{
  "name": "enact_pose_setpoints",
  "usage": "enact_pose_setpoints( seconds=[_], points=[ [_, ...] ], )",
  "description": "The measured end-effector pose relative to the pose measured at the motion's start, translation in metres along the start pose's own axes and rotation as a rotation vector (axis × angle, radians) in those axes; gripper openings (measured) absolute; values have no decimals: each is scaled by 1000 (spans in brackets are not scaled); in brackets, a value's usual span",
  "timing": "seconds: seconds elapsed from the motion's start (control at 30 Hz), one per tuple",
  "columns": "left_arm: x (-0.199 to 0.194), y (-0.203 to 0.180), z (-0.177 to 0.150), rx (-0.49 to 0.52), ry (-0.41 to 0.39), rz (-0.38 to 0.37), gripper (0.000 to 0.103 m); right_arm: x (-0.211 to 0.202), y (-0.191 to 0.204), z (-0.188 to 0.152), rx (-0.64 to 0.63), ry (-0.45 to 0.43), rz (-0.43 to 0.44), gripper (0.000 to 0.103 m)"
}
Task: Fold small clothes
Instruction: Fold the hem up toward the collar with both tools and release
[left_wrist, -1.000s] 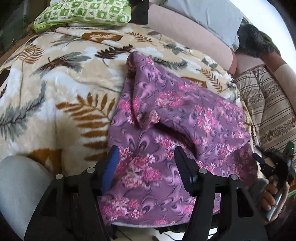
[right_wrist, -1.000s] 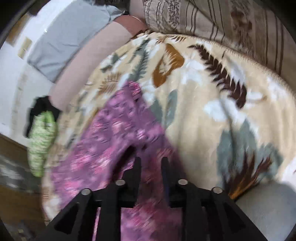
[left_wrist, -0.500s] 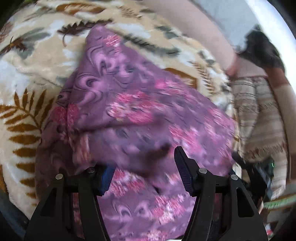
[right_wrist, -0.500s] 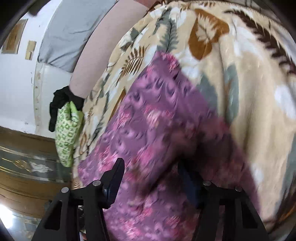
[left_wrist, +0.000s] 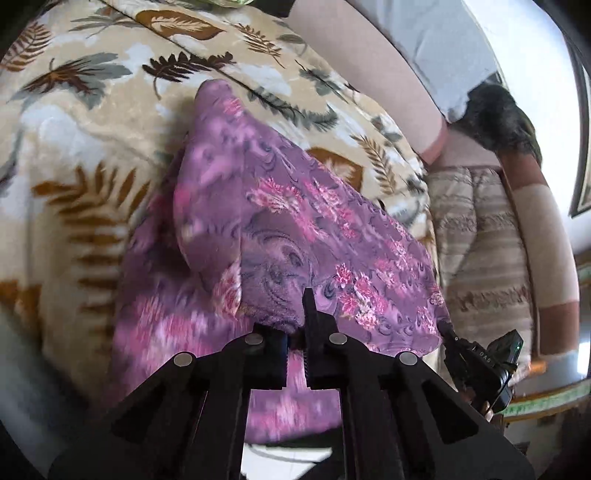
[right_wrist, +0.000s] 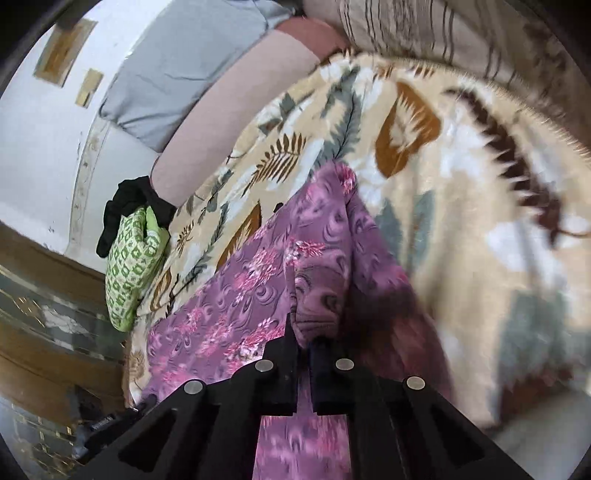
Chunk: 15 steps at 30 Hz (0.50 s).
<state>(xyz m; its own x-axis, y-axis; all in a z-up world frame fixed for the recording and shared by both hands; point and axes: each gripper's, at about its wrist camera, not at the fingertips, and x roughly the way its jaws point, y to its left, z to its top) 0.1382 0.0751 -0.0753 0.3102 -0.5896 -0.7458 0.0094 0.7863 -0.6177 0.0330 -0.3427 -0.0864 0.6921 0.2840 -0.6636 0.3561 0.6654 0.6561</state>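
Nearest the left wrist camera, the left gripper (left_wrist: 295, 332) has its black jaws drawn narrow on a bunched edge of a purple floral garment (left_wrist: 295, 229), the cloth gathered right at the fingertips. In the right wrist view, the right gripper (right_wrist: 303, 339) is likewise pinched narrow on a fold of the same garment (right_wrist: 258, 280), fabric wedged between its jaws. The garment lies directly ahead of both grippers, spreading away from them across a cream blanket (left_wrist: 92, 122) printed with brown and grey leaves. Its long axis appears to run from the gripped near edge toward a pointed far corner, which rests on the blanket. Both grippers seem about equally near the cloth, each holding one part of the near edge, with the right gripper visible low at the right of the left view. The coming move likely depends on carrying that near edge forward over the far corner. Farther off lie a green patterned pillow (right_wrist: 129, 266), a striped cushion (left_wrist: 476, 236) and a grey pillow (right_wrist: 184, 74) against a white wall.
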Motion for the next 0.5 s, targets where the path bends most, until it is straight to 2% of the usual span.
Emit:
enact_pose_setpoints(
  seconds=[0.07,0.1,0.2,0.3,0.4,0.43,0.5],
  points=[
    [-10,1,-22,28,30,3,5,-20,6,-14,-41,3,-42,4],
    [-7,0,-34,56,45,34,5,-24,8,-19,-68,7,-68,4],
    [20,4,-65,134,98,167,5,-17,13,-44,-177,70,-217,4],
    [36,7,-73,169,117,248,5,2,7,-60,-239,103,-333,4],
    [7,-6,-74,195,36,244,5,-6,9,-70,-221,118,-307,4],
    [-3,-12,-78,221,12,247,5,-10,17,-73,-256,114,-330,4],
    [-3,-13,-85,250,23,237,7,-11,28,-79,-316,113,-388,4]
  ],
)
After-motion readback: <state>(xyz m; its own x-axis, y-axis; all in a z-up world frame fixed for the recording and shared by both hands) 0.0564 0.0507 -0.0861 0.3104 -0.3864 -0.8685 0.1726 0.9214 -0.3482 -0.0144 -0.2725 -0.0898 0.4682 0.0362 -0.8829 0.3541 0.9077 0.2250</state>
